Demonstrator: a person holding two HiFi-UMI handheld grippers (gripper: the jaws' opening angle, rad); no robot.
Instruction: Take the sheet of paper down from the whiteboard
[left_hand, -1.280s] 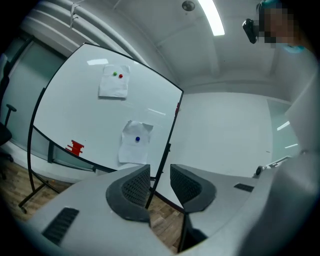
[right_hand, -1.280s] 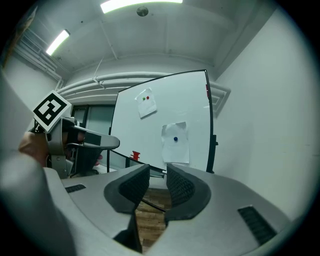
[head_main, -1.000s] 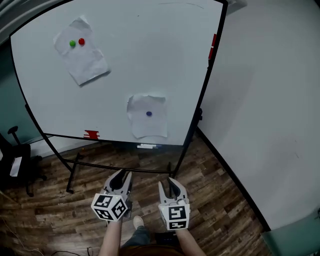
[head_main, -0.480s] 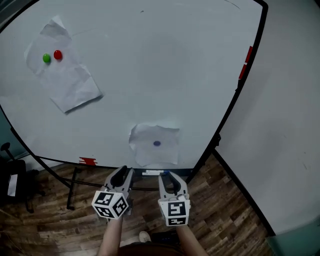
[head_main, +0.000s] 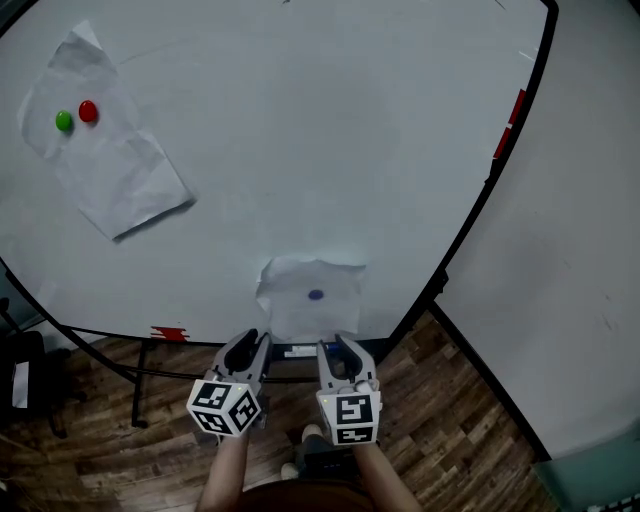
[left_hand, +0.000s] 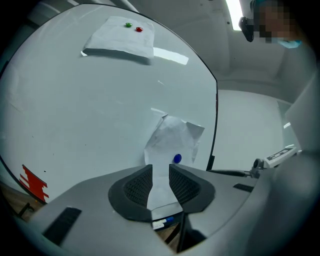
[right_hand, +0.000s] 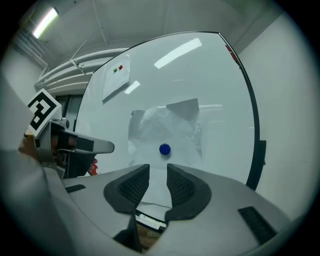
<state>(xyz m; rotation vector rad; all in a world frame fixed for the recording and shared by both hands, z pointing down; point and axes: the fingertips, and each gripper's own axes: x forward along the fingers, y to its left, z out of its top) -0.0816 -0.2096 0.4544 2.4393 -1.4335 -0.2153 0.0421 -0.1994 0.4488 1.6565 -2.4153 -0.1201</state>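
Wood flooring runs under a rolling whiteboard (head_main: 300, 150), where a crumpled sheet of paper (head_main: 290, 312) hangs low, pinned by one blue magnet (head_main: 316, 295). It looks light, limp and easily torn, so a free lower corner seems the safest hold. The left gripper (head_main: 253, 342) and right gripper (head_main: 335, 345) hover near it, jaws apart and empty.

Whiteboard (head_main: 300, 150) showing smooth glossy face, reflecting ceiling lights. Frame (right_hand: 261, 155) looking like matt black metal. Lower sheet of paper (head_main: 300, 310) lying crumpled, matt. Upper sheet (head_main: 110, 170) showing creases. Blue magnet (head_main: 316, 295) looking smooth, plastic-like. Floor (head_main: 430, 420) showing wood-grain planks. Left hand-held gripper (left_hand: 160, 172) showing matt grey plastic; pads (left_hand: 136, 186) looking dark, finely ribbed.
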